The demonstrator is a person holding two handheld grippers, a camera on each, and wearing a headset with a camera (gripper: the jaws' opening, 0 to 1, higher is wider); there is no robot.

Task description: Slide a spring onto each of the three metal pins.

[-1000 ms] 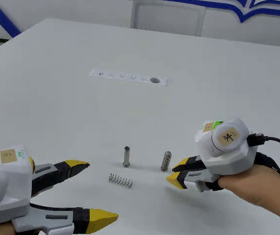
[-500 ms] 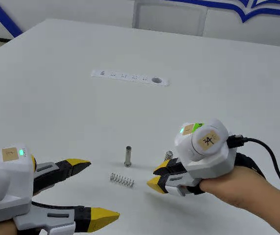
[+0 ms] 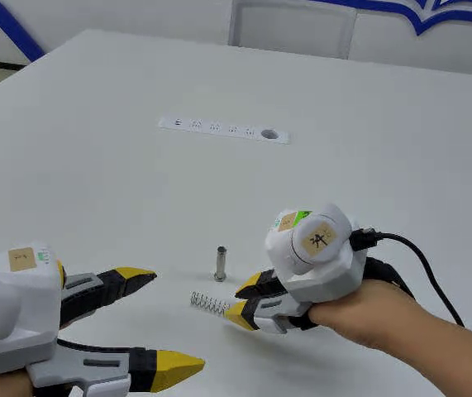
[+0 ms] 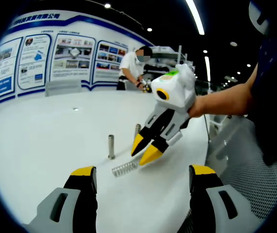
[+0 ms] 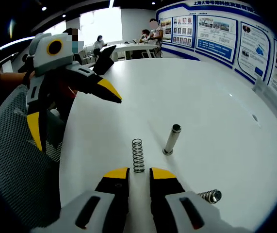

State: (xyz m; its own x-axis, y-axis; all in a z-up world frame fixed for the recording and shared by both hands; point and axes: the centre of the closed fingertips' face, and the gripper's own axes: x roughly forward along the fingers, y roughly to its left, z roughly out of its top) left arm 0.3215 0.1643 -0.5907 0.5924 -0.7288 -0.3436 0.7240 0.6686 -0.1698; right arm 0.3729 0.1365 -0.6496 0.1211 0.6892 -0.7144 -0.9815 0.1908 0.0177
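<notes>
Spring (image 3: pixel 209 303) lies flat just in front of the upright pin (image 3: pixel 221 263) — the right gripper (image 3: pixel 237 303), jaws a narrow gap apart and holding nothing, sits just beside its end. Left gripper (image 3: pixel 178 318) gapes wide, empty, well left of the pin — bare table (image 3: pixel 95 165) stretches beyond.

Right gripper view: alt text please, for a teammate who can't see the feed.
The right claw, slightly open, points at a loose spring lying flat on the white table just ahead of it. A bare pin stands upright beside the spring, and the left claw gapes wide at upper left.
</notes>
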